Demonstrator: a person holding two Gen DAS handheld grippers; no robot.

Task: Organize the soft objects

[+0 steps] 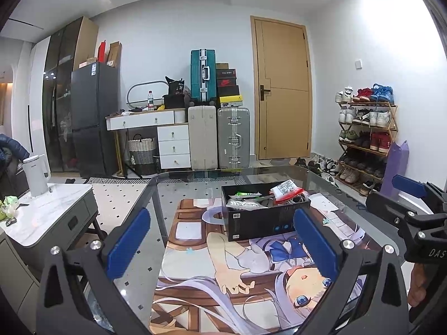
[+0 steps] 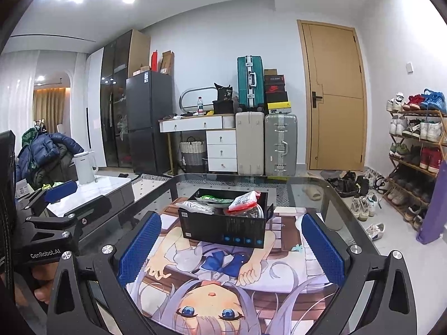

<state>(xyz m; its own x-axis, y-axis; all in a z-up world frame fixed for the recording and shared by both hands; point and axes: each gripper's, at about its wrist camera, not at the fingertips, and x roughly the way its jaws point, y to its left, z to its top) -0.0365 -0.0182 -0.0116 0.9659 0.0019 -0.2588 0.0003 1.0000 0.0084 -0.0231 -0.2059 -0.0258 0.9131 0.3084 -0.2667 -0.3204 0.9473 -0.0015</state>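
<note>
The black box (image 1: 265,217) hides most of its contents behind its near wall; only the tops of a red-and-white packet (image 1: 286,191), a green wrapper (image 1: 247,194) and some pale cords (image 2: 195,206) show, and the print on the packet is too small to read. The printed mat (image 2: 223,279) runs off the bottom edge of both views. In the left wrist view the right gripper (image 1: 410,192) is cut off by the right edge, so its jaws cannot be judged there. Labels on the stacked shoe boxes (image 1: 227,86) are too small to read.
</note>
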